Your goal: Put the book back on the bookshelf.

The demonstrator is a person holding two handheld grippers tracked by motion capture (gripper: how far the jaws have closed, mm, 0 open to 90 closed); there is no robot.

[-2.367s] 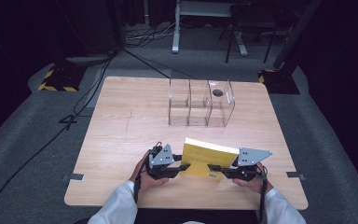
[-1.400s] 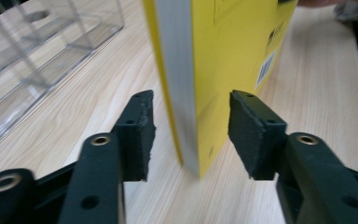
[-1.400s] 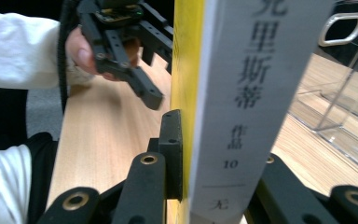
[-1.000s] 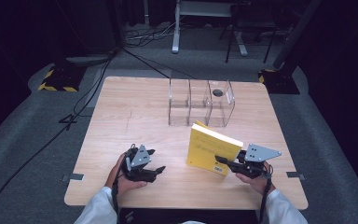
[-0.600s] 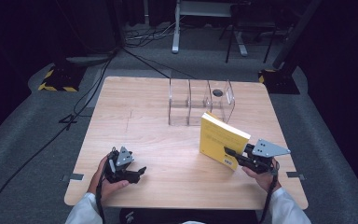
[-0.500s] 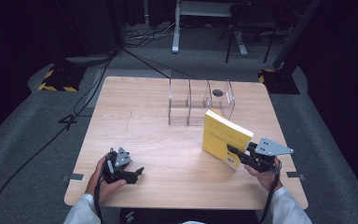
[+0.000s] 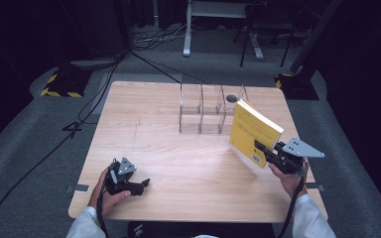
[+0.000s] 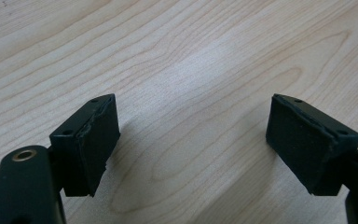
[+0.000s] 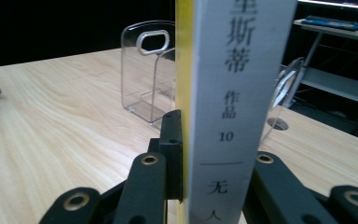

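Observation:
A yellow book (image 7: 254,131) with a white spine (image 9: 235,93) stands tilted above the table's right side, lifted off the wood, and my right gripper (image 7: 273,152) is shut on its lower edge. In the right gripper view the spine runs upright between the jaws. A clear acrylic rack (image 7: 207,109) with upright dividers stands at the back middle, just left of the book; it also appears behind the spine as a clear rack (image 9: 144,70). My left gripper (image 7: 140,184) rests low at the table's front left, open, with bare wood between its pads (image 8: 95,135).
The wooden table (image 7: 144,129) has a round cable hole (image 7: 231,98) behind the rack. Black cables cross the grey floor at left. A yellow-striped base (image 7: 59,84) sits off the table's far left corner, and another dark base (image 7: 295,84) off the far right.
The left gripper let go of the book and drew back to the front left. The right gripper raised the book from flat to upright and carried it right and toward the rack.

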